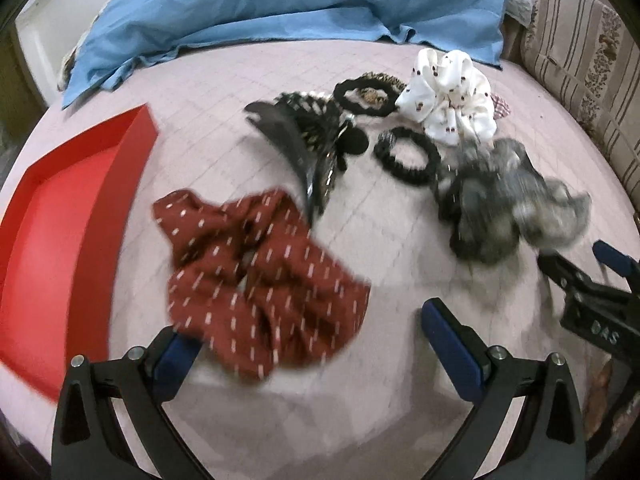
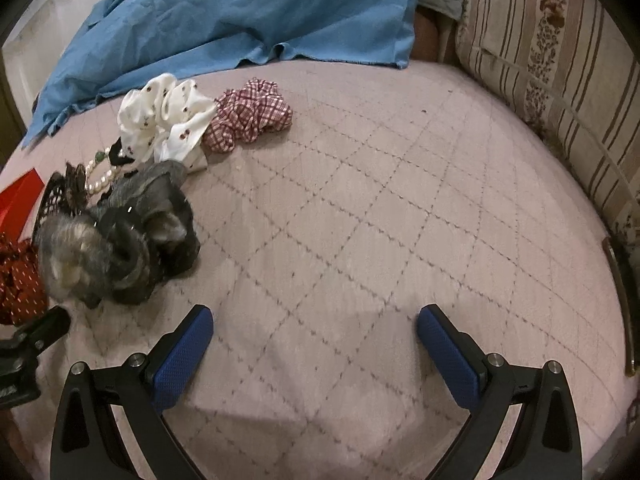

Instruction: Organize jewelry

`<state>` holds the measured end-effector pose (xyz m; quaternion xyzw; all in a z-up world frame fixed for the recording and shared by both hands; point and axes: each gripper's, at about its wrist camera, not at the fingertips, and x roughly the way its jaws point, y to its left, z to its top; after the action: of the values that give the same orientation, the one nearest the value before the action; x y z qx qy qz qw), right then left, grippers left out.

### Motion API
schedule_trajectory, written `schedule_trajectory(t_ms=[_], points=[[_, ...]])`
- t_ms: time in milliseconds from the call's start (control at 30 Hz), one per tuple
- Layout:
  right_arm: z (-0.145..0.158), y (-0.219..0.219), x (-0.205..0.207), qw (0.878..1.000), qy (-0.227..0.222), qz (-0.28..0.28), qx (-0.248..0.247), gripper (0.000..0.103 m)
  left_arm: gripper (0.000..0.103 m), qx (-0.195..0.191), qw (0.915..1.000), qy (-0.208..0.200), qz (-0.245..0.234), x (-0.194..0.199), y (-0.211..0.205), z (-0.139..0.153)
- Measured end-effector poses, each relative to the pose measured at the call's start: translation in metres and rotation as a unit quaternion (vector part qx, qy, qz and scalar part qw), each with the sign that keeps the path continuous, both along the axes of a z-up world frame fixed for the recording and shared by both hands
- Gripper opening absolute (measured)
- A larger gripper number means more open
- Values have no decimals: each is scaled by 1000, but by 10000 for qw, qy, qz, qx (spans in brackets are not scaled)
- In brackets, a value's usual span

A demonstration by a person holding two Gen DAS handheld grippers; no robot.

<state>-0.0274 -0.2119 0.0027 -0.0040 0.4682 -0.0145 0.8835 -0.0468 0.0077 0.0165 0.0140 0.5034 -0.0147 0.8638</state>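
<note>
Left claw [image 1: 316,344] open w/ red scrunchie [image 1: 260,280] between fingers.

The only lettering stands on the right gripper [image 1: 576,268] body, at the near right edge of the left wrist view: pale raised characters that look like "DAS", blurred. Nothing else carries readable text.

Tray [image 1: 60,216] left of scrunchie pile [image 1: 400,152] on bed [image 2: 380,220].
</note>
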Motion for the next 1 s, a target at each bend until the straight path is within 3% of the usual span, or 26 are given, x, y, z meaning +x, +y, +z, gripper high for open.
schedule_trajectory(t_ms=[300, 467, 767, 1000], points=[[13, 5, -34, 9999, 29, -148, 20, 103, 103, -73, 9970, -493, 589, -43, 40, 42], [41, 8, -56, 9994, -274, -145, 147, 103, 103, -90, 9924, -885, 854, -63, 53, 70], [91, 21, -87, 9964, -820, -87, 188, 103, 103, 53, 9899, -1354, 425, -89, 41, 111], [110, 31, -99, 9948, -1011, -72, 53, 103, 103, -22, 9850, -1664, 462, -111, 44, 132]])
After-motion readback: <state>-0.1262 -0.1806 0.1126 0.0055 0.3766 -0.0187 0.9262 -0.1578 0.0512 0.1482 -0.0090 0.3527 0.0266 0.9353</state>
